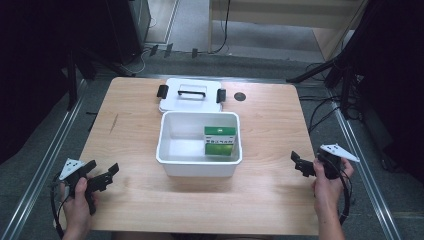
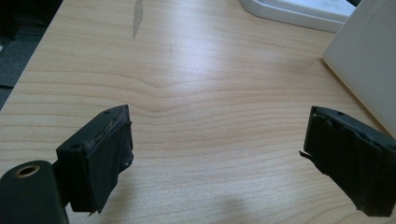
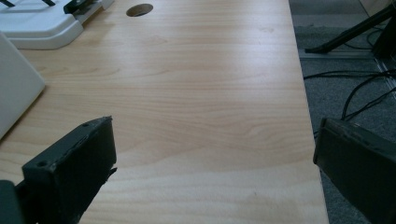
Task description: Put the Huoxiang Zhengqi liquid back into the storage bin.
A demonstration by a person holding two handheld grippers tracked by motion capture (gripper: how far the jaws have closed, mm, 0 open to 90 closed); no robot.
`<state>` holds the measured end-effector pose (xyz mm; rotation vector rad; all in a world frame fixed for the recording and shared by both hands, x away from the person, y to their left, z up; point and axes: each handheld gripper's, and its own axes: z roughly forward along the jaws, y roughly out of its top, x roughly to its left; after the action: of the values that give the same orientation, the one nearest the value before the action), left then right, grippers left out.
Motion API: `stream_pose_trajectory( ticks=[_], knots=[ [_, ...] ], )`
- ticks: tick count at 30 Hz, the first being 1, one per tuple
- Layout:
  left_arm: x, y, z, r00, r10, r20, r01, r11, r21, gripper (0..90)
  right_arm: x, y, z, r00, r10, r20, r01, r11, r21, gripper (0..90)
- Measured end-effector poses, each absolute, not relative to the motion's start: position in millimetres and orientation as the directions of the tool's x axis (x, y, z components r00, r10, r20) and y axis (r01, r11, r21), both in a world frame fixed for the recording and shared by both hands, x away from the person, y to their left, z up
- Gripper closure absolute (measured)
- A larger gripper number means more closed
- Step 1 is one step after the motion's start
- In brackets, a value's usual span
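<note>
Left tongs (image 1: 109,174), lower left of high view: jaws wide apart, holding nothing, above bare desk (image 1: 130,135). Right tongs (image 1: 298,164), lower right: jaws wide, empty. One white bin (image 1: 198,167) at centre; two green boxes (image 1: 219,140) inside, right half. One white lid (image 1: 191,95) just behind bin, flat on desk.

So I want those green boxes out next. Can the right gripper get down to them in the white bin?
Probably yes. The white bin is open on top, its lid lying behind it, and the green boxes sit on its right side, nearest the open right gripper.
</note>
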<state>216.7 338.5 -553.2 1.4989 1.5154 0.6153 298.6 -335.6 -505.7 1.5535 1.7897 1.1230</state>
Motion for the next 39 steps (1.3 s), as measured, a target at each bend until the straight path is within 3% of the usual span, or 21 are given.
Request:
stream_pose_trajectory(
  ticks=[22, 39],
  knots=[
    [216.5, 338.5, -553.2, 0.128, 0.96, -0.248, 0.518, 0.148, 0.842, 8.8, 238.7, -370.9, -540.1, -0.17, 0.967, 0.189, 0.514, -0.077, 0.855, 0.0],
    [216.8, 339.5, -553.4, 0.13, 0.957, -0.258, 0.522, 0.155, 0.839, 8.8, 220.8, -373.1, -546.0, -0.207, 0.966, 0.157, 0.473, -0.042, 0.88, 0.0]
  ],
)
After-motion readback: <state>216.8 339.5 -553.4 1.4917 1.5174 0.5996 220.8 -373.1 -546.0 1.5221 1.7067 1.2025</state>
